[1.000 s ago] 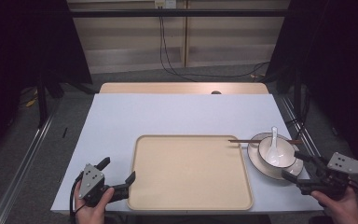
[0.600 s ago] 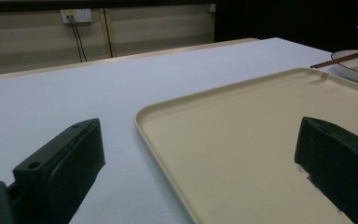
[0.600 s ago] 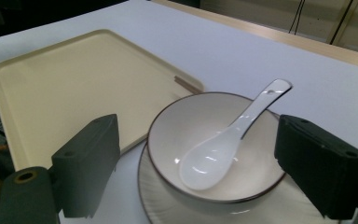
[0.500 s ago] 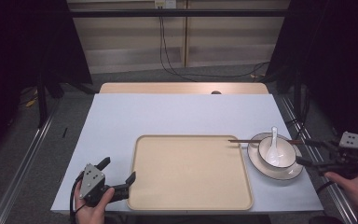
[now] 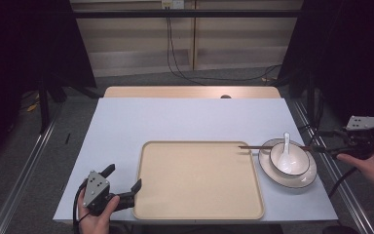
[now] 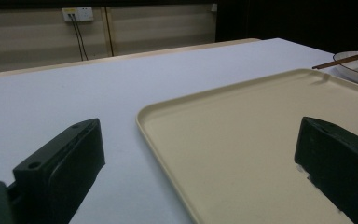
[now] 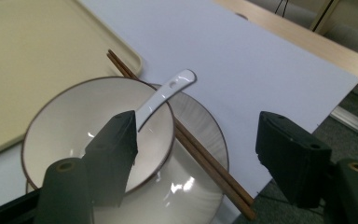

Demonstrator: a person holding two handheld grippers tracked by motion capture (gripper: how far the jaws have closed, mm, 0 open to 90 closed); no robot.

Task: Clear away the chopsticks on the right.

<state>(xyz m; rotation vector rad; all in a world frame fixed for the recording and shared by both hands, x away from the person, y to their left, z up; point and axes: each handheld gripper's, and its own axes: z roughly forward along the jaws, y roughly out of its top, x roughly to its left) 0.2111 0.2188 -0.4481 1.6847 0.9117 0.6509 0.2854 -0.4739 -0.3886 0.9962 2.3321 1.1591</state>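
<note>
Hovering off the table's right edge, the right gripper (image 7: 196, 144) has its jaws apart, just been closing, holding nothing; chopsticks (image 7: 200, 156) lie between them, untouched, across the plate (image 5: 308, 178) beside the bowl (image 5: 289, 159) with its spoon (image 5: 285, 148). The left gripper (image 5: 122, 184), jaws wide and empty, straddles the tray (image 5: 199, 180) corner.

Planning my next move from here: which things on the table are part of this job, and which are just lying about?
In the job:
- chopsticks, across the plate rim, between the right tool jaws, not gripped
- bowl with spoon
- tray, by the left tool

Lying about:
- wall cables
</note>
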